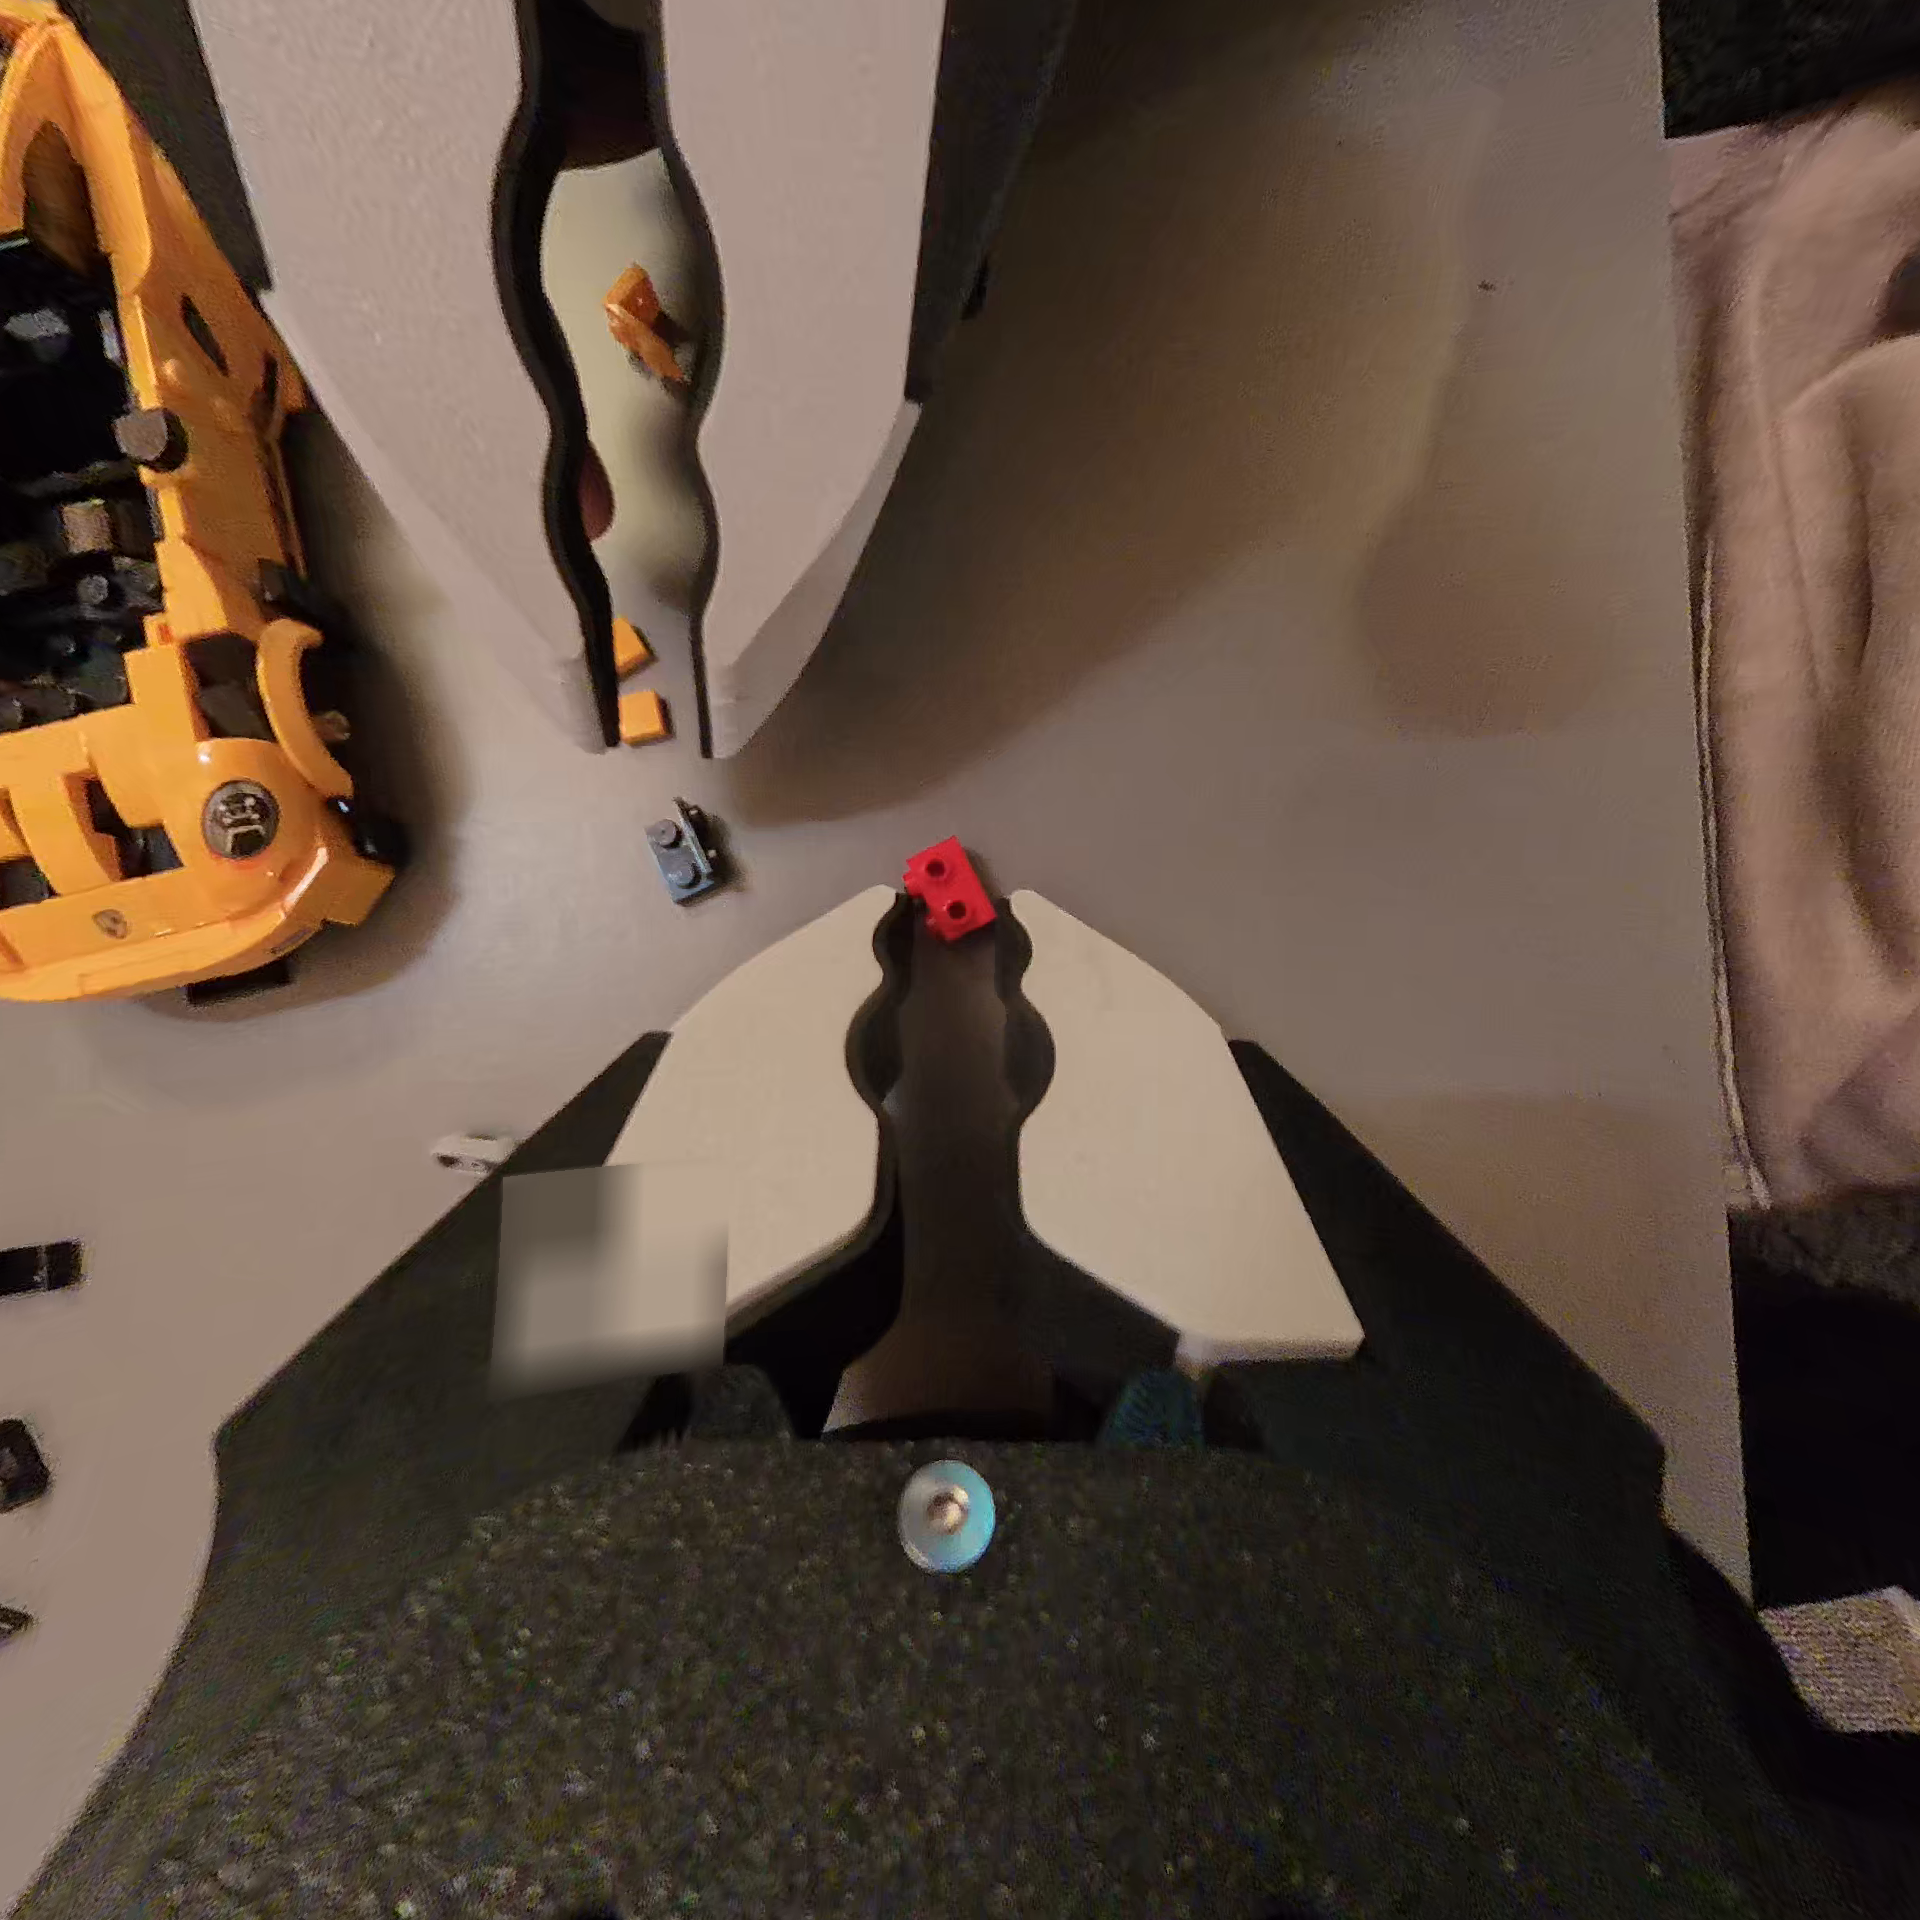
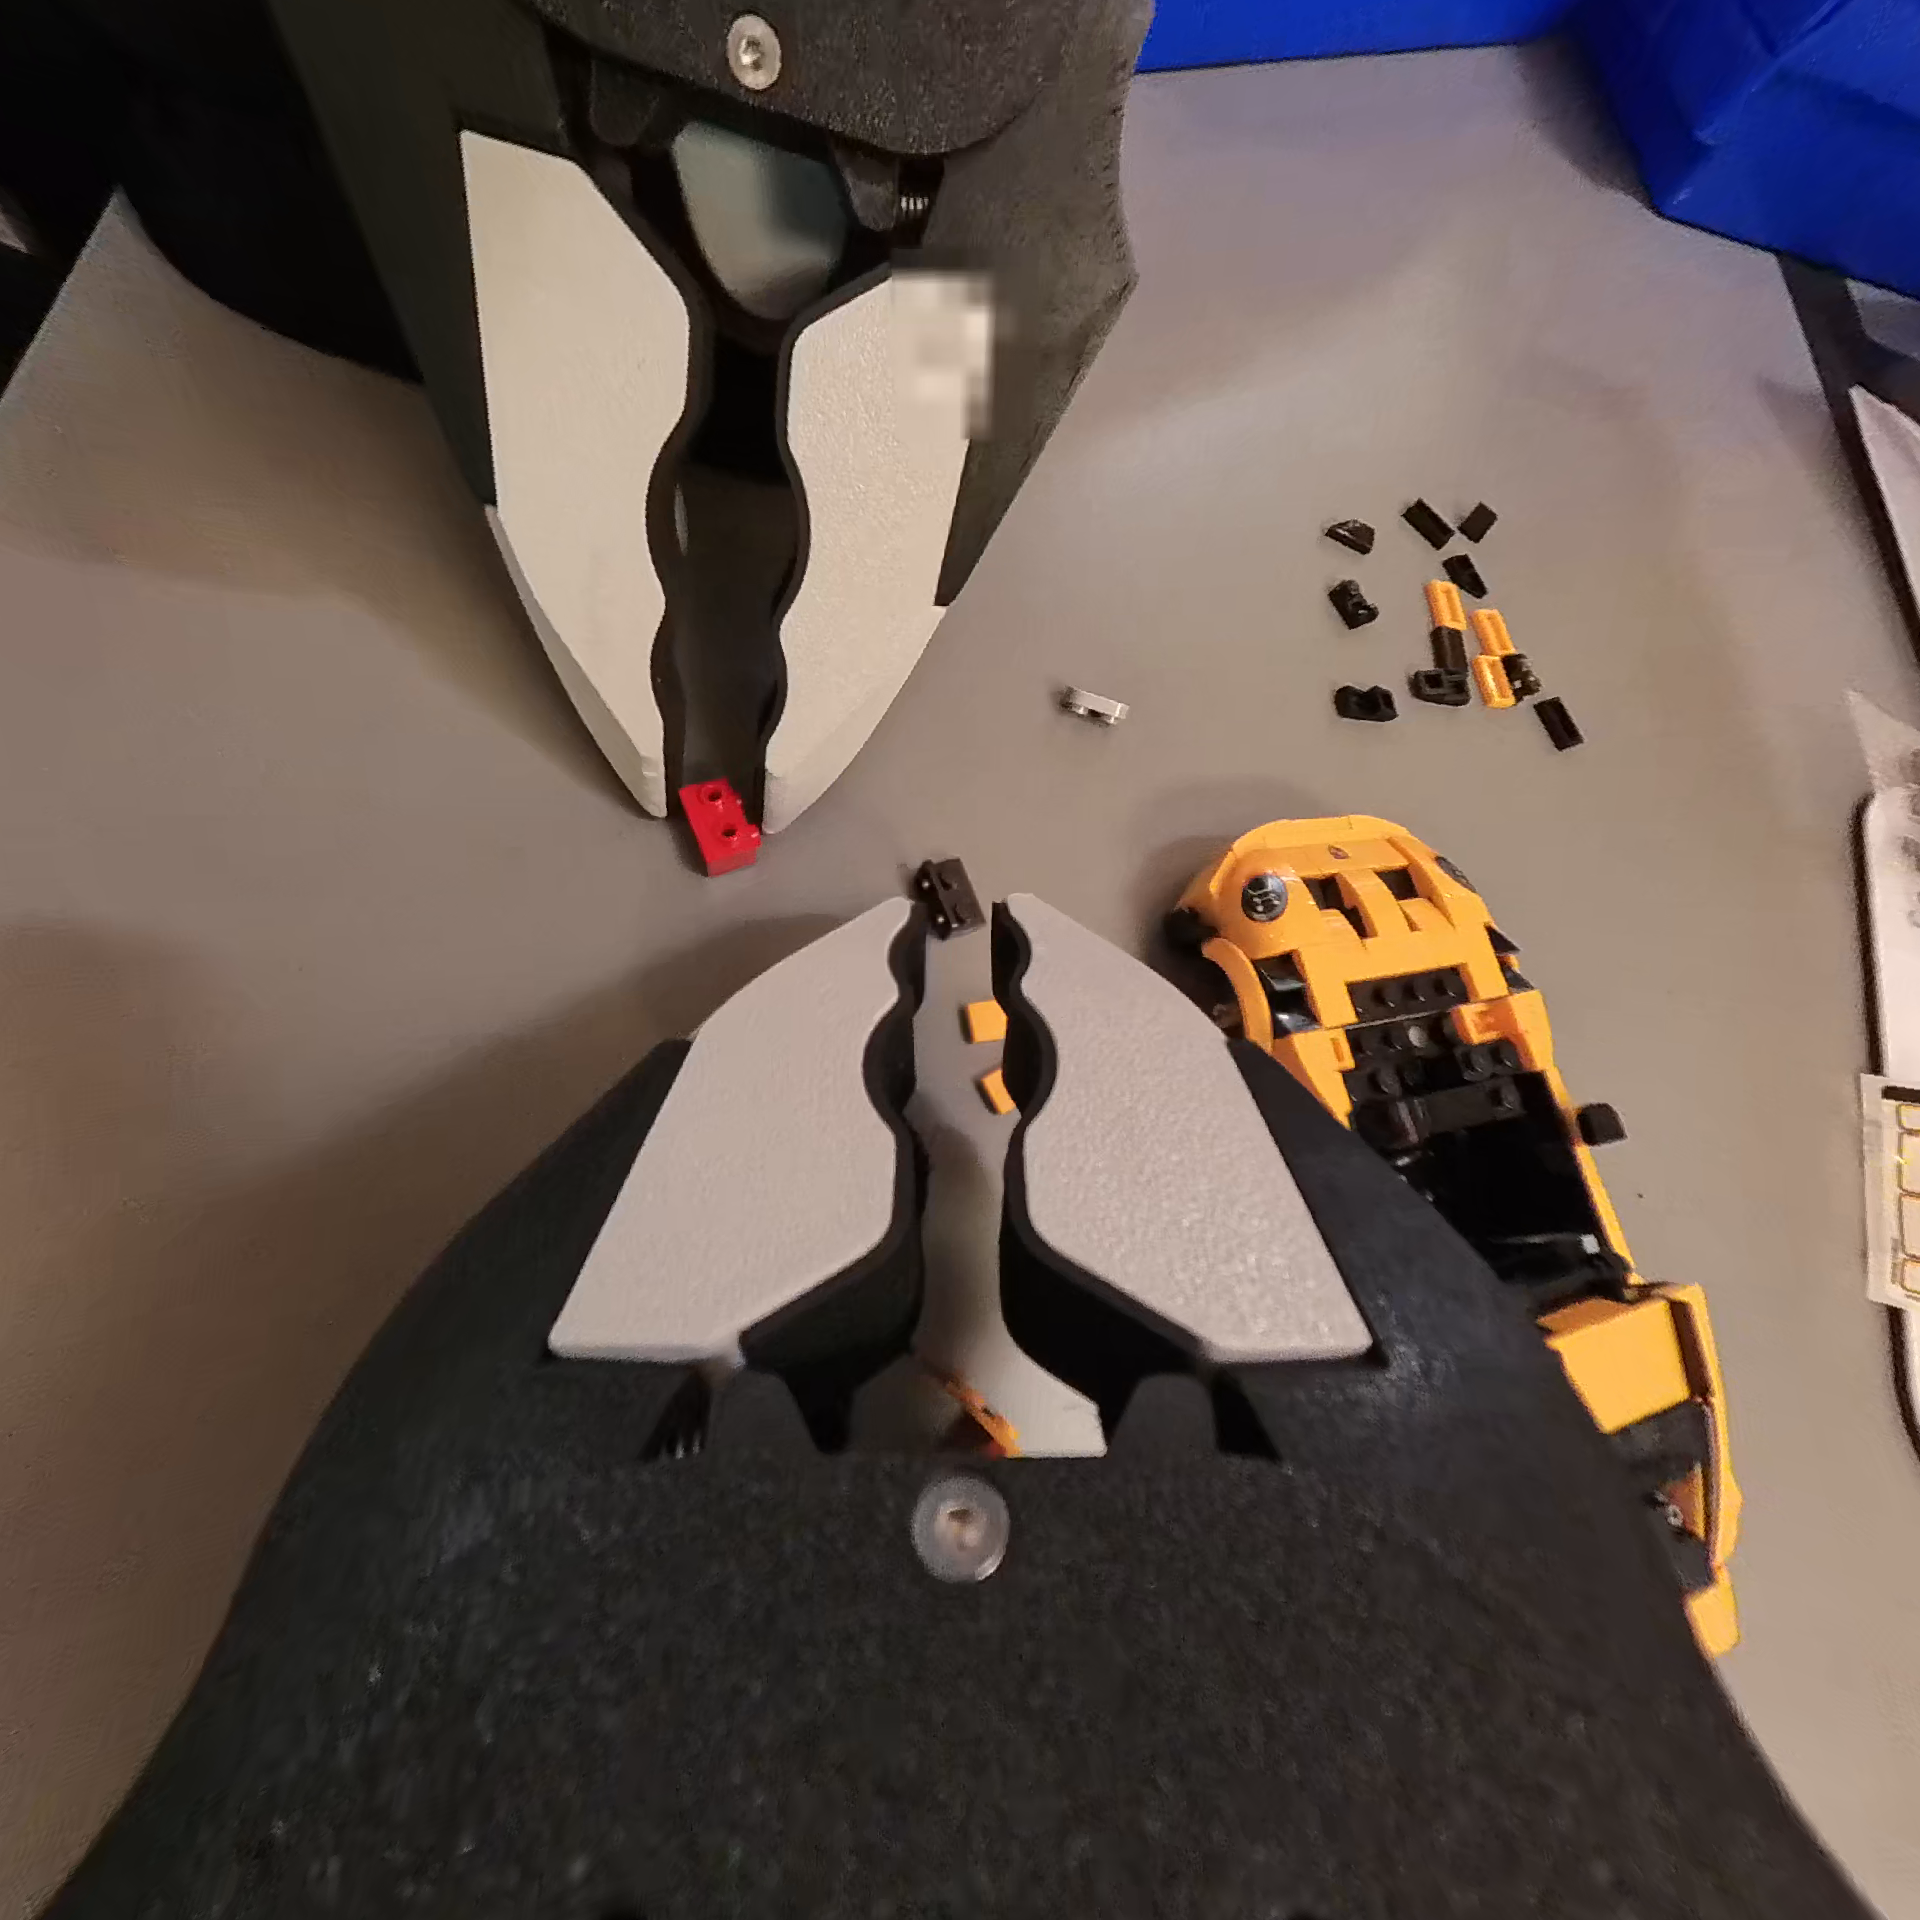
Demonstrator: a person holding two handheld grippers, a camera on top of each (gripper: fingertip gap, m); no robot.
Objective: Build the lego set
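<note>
— Right, where are we in the build?

— Picking parts, I'd say. My left gripper (image 1: 951, 896) has its tips on either side of the red brick (image 1: 947, 888), on the grey table (image 1: 1195, 810). The jaws stand a little apart, about the brick's width; I can't tell whether they're pinching it or only bracketing it.

— And the other one?

— The right gripper (image 2: 954, 906) faces it, jaws narrowly apart and empty. A small dark plate (image 2: 948, 896) lies at its tips, just beside the red brick, and two orange tiles (image 2: 985, 1049) lie on the table between its fingers.

— The car?

— The orange car (image 2: 1444, 1122) sits on the far side of the dark plate from the red brick, untouched.

— Next?

— I'd judge I need to squeeze firmly on the red brick, lift it straight, then carry it to the car.
</note>
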